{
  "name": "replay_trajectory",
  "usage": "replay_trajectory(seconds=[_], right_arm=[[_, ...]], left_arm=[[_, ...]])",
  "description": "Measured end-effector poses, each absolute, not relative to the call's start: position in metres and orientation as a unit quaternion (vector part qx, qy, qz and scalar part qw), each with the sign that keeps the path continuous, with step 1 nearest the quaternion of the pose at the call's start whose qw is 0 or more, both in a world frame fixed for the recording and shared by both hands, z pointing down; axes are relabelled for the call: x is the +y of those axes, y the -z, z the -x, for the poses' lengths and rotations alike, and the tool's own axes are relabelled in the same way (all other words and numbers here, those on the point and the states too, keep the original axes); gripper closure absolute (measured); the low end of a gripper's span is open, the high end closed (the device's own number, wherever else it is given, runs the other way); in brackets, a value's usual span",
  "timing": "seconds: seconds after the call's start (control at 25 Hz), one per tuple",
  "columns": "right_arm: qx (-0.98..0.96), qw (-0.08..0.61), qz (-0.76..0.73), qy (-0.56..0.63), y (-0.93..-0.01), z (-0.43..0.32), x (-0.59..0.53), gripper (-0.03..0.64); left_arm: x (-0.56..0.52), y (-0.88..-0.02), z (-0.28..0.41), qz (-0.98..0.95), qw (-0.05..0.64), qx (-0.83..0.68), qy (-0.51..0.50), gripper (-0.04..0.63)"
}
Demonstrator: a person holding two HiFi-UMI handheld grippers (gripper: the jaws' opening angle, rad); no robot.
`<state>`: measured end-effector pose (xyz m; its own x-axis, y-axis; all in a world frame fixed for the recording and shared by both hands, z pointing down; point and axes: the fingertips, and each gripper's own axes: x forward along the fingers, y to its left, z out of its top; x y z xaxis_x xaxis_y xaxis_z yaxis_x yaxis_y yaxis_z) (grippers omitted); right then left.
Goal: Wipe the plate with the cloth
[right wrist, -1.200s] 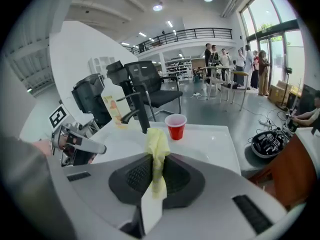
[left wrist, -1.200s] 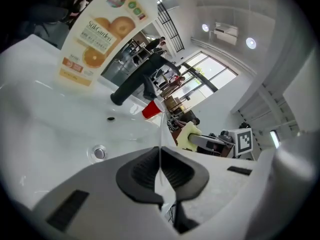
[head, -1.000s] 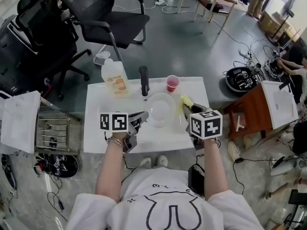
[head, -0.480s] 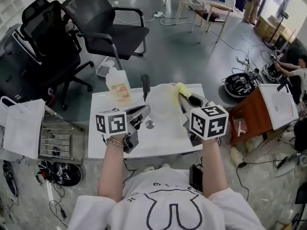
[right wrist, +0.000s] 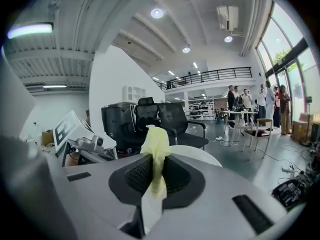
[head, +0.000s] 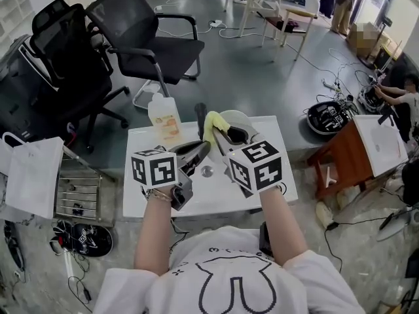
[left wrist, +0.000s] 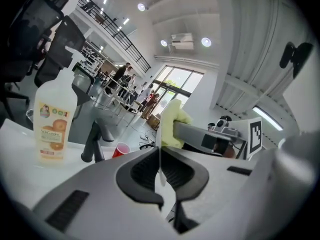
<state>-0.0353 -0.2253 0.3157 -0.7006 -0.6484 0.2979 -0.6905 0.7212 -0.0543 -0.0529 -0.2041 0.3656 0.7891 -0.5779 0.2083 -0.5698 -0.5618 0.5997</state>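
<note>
Plate (head: 241,122) is up off the table (head: 150,201) now near frame center, left gripper (head: 207,147) clamped on its rim, right gripper (head: 220,133) pinching the yellow cloth (head: 211,120) and swung in at its left edge, so wiping's about to start, I'd guess.

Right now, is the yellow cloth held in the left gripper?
No, the right gripper pinches the cloth; the left gripper holds the plate.

The table (head: 275,169) stands before the person, an office chair (head: 144,25) behind it. On its far left stands the bottle (head: 163,118), the upright cylinder (head: 200,113) just right of it. Above the table, the left gripper (head: 205,148) clamps the plate (head: 243,120) by its edge; the right gripper (head: 219,136) clamps the cloth (head: 212,123) at the plate's left side.
</note>
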Motion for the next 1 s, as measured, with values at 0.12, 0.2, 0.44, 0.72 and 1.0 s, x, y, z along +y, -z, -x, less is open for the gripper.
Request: replay_trajectory(seconds=[0.12, 0.2, 0.44, 0.72, 1.0], right_arm=[[-0.915, 0.133, -0.374, -0.072, -0.315, 0.036, -0.23, 0.566], [-0.913, 0.133, -0.38, -0.067, -0.313, 0.034, -0.234, 0.566], [-0.892, 0.127, -0.428, -0.068, -0.307, 0.004, -0.252, 0.566], [-0.858, 0.108, -0.494, -0.088, -0.305, -0.047, -0.27, 0.566], [-0.86, 0.091, -0.494, -0.088, -0.297, -0.057, -0.262, 0.566]], left_arm=[[-0.204, -0.363, 0.056, -0.884, 0.33, -0.329, 0.006, 0.578], [-0.204, -0.361, 0.058, -0.885, 0.328, -0.331, 0.009, 0.578], [-0.205, -0.351, 0.057, -0.889, 0.317, -0.329, 0.015, 0.578], [-0.203, -0.345, 0.056, -0.894, 0.308, -0.324, 0.027, 0.577], [-0.205, -0.347, 0.057, -0.893, 0.307, -0.328, 0.029, 0.577]])
